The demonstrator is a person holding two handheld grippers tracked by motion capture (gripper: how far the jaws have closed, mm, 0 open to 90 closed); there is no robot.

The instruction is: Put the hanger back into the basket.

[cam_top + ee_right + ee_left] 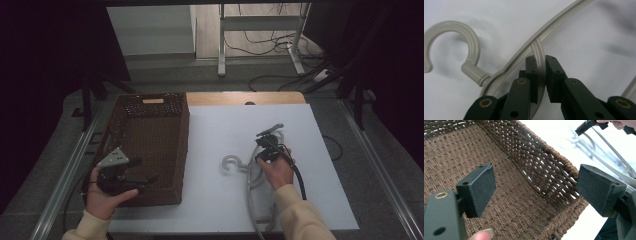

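The white plastic hanger point(255, 172) lies on the white table point(215, 200), to the right of the brown woven basket point(150, 150) and a little apart from it, with its hook point(461, 42) turned toward the basket. The right gripper point(541, 75) is clenched on a thin curved bar of the hanger, just beside the place where the hook joins the frame. The left gripper point(534, 192) is released, its jaws wide apart with nothing between them, and it hovers over the near right corner of the basket. I judge that the step in hand is the grasp of the hanger, and that the lifting is not yet done. The next move probably calls for raising the hanger from the table and carrying it over the basket wall without catching the hook on the rim.
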